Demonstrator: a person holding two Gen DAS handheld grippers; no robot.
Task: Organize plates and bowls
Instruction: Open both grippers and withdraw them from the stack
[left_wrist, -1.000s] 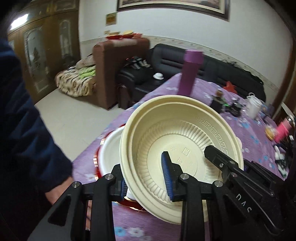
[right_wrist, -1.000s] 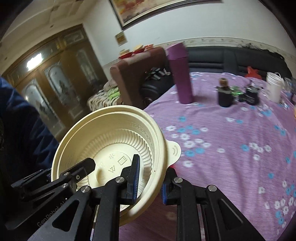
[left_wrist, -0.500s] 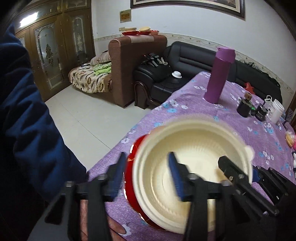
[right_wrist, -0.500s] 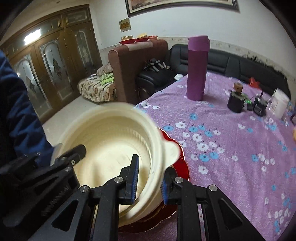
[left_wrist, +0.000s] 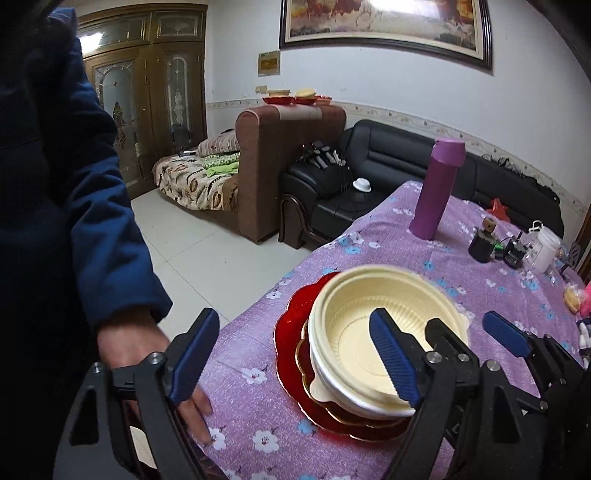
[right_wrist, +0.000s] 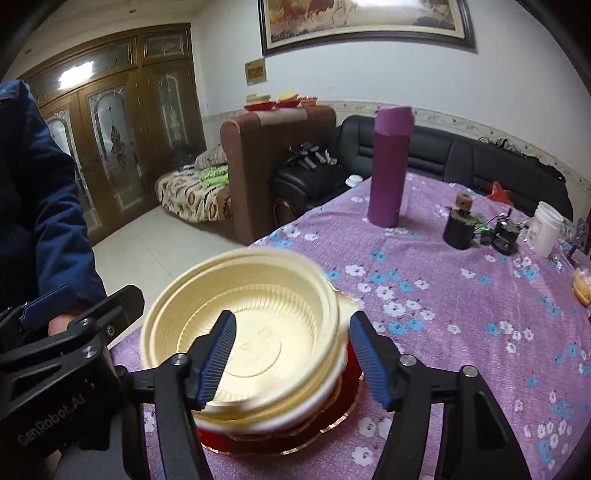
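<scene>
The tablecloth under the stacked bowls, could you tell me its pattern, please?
Purple tablecloth with white and blue flowers, clearest in the right wrist view.

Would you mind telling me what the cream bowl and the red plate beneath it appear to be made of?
The cream bowl looks like thin moulded plastic, matte, judging by its ribbed wall and embossed marks on the base. The red plate looks like glossy plastic or lacquered ware with a gilt scalloped edge; which one is unclear.

Both grippers are black angular frames with silver screw heads at the joints; their fingers (left_wrist: 393, 360) carry ribbed blue pads. White "GenRobot.AI" lettering marks the left gripper (right_wrist: 55, 325). The person wears a dark blue sleeve (left_wrist: 74, 184).
</scene>
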